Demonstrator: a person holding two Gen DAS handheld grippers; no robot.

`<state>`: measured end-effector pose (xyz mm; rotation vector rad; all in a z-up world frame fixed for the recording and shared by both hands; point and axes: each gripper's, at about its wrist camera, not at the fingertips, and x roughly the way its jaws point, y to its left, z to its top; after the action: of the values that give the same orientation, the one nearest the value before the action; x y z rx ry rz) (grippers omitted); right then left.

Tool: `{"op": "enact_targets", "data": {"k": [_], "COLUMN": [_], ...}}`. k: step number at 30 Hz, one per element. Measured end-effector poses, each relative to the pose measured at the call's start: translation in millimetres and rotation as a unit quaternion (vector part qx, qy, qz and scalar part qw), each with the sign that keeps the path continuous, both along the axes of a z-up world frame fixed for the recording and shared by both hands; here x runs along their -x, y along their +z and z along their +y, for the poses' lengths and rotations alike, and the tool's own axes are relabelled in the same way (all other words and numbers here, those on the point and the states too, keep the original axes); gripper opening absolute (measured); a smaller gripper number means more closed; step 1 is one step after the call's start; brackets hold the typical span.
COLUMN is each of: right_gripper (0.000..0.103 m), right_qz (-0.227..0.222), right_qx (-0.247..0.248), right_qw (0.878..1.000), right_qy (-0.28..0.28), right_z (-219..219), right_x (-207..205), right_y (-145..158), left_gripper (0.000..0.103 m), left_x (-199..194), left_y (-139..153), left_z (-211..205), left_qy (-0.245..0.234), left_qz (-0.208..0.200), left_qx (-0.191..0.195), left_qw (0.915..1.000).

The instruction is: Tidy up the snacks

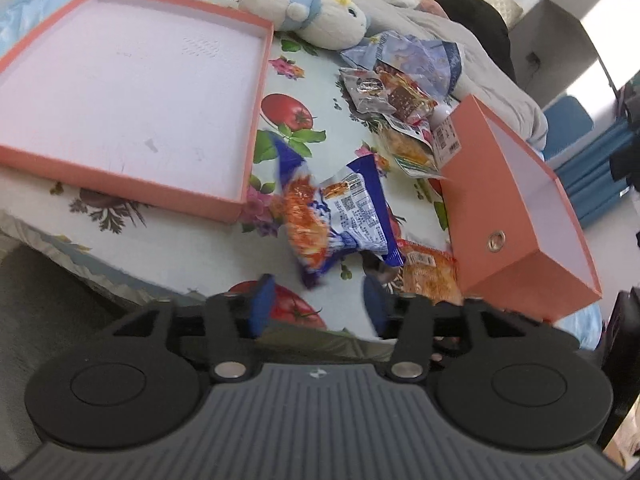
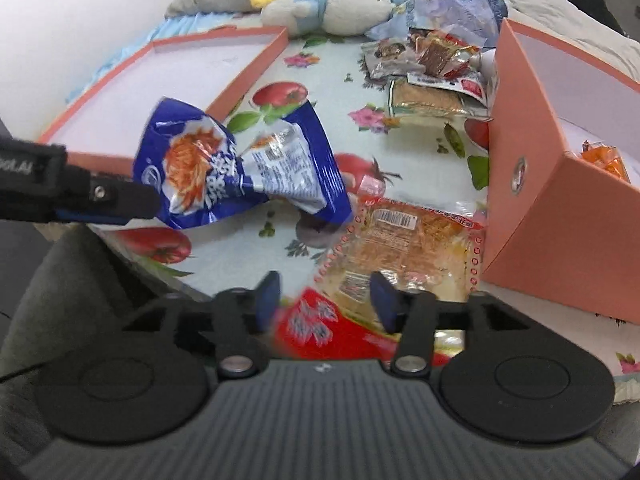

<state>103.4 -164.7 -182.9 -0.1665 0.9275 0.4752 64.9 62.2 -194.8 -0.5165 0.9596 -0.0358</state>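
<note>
**Blue noodle packet loose between two open grippers**

The left gripper has its fingers spread fairly wide, with nothing between them. Just beyond its tips a blue noodle packet sits blurred over the flower-and-tomato cloth that covers the bench; no pad touches it in this view. From the right wrist view the same blue noodle packet is crumpled in the middle, and the left gripper's dark finger reaches in from the left edge to the packet's left end; whether it touches cannot be told.

The right gripper also stands with its fingers apart. A clear packet with red trim lies under and between them, its red end nearest the camera and blurred; the pads do not press on it.

Far left lies a shallow pink tray with a white floor. At the right stands a deeper pink box, an orange packet showing inside it. More snack packets are heaped near the box's far end, beside a plush toy.
</note>
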Motion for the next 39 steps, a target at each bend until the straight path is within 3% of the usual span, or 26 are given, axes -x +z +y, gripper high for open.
{"op": "enact_targets", "data": {"k": [1, 3, 9, 14, 18, 22, 24, 25, 27, 30, 33, 39], "right_gripper": [0.054, 0.054, 0.054, 0.054, 0.054, 0.055, 0.065, 0.072, 0.075, 0.075, 0.075, 0.075], "right_qz": [0.0, -0.003, -0.025, -0.035, -0.031, -0.014, -0.006, -0.002, -0.002, 0.002, 0.004, 0.008], "right_qx": [-0.005, -0.014, -0.012, -0.011, -0.006, 0.001, 0.004, 0.004, 0.007, 0.016, 0.02, 0.034], "right_qw": [1.0, 1.0, 0.999, 0.999, 0.998, 0.997, 0.997, 0.996, 0.996, 0.995, 0.996, 0.996], "right_qy": [-0.002, -0.011, -0.016, -0.032, -0.061, -0.08, -0.082, -0.084, -0.092, -0.095, -0.088, -0.079], "right_z": [-1.8, -5.1, -13.1, -19.0, -23.7, -25.0, -24.3, -24.3, -24.7, -23.4, -20.8, -17.4], "right_x": [0.3, 0.9, 0.5, -0.9, -9.8, -22.3, -27.3, -30.1, -33.9, -39.4, -42.4, -48.6], "right_y": [2.2, 8.1, 25.0, 33.1, 29.8, 17.7, 12.3, 9.3, 5.0, -2.8, -8.2, -17.8], "left_gripper": [0.072, 0.077, 0.078, 0.078, 0.083, 0.09, 0.091, 0.091, 0.091, 0.091, 0.091, 0.091], "left_x": [-1.2, -0.2, -3.8, -24.6, -43.0, -58.5, -68.2, -73.4, -82.3, -94.4, -105.7, -119.5], "left_y": [3.8, 13.6, 42.5, 57.0, 59.1, 50.1, 42.6, 38.3, 30.5, 17.2, 3.7, -25.6], "left_z": [-1.2, -6.4, -23.4, -28.6, -36.1, -53.0, -59.0, -61.3, -65.5, -73.9, -82.2, -94.5], "left_qy": [-0.007, -0.027, -0.1, -0.161, -0.223, -0.302, -0.338, -0.348, -0.362, -0.387, -0.419, -0.464], "left_qz": [0.006, 0.002, -0.031, -0.058, -0.075, -0.1, -0.094, -0.088, -0.079, -0.063, -0.037, -0.008], "left_qx": [0.0, 0.0, -0.045, -0.107, -0.174, -0.247, -0.259, -0.265, -0.276, -0.296, -0.319, -0.326], "left_qw": [1.0, 0.9996, 0.9935, 0.9794, 0.9562, 0.9153, 0.9, 0.8951, 0.8869, 0.8711, 0.8496, 0.8238]}}
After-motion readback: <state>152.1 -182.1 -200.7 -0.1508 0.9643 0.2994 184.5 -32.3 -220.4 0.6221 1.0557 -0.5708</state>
